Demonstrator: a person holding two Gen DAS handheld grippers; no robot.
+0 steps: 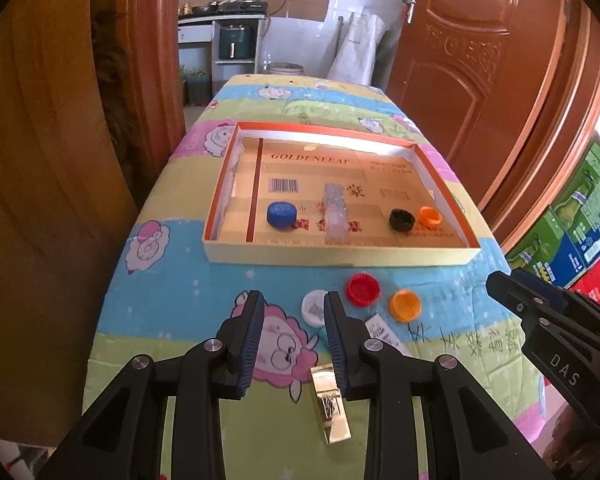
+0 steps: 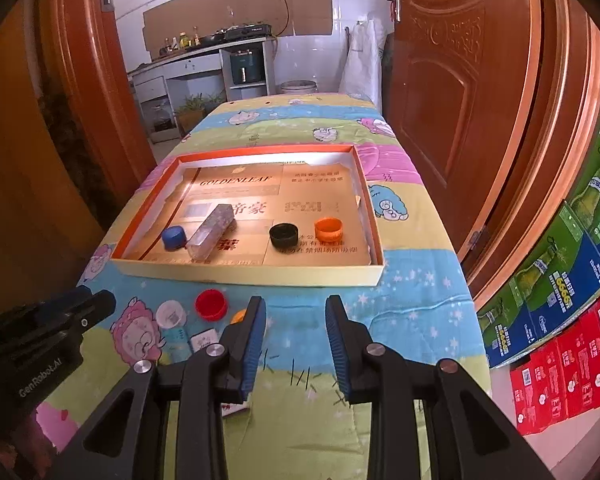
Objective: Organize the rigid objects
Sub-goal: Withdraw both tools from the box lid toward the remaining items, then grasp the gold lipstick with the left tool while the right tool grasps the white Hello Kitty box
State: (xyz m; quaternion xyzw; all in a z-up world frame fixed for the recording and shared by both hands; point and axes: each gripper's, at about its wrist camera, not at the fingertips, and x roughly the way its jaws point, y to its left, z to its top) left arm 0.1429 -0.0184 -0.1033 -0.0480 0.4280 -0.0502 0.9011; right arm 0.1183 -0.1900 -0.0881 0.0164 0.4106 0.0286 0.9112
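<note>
A shallow cardboard tray [image 1: 340,258] [image 2: 244,272] lies on the cartoon cloth. In it are a blue cap [image 1: 281,213] [image 2: 174,237], a clear plastic box [image 1: 335,211] [image 2: 212,226], a black cap [image 1: 401,220] [image 2: 284,235] and an orange cap [image 1: 430,216] [image 2: 329,229]. In front of the tray lie a red cap [image 1: 363,289] [image 2: 211,304], an orange cap [image 1: 405,305] [image 2: 239,315], a white cap [image 1: 313,308] [image 2: 171,313], a gold clip [image 1: 330,402] and a paper card [image 1: 384,334] [image 2: 204,340]. My left gripper [image 1: 294,308] is open and empty, beside the white cap. My right gripper [image 2: 296,312] is open and empty, right of the loose caps.
The table is narrow, with drop-offs on both long sides. An open wooden door [image 2: 440,92] stands to the right and a door frame [image 2: 84,80] to the left. Stacked drink cartons [image 2: 560,300] sit on the floor at the right.
</note>
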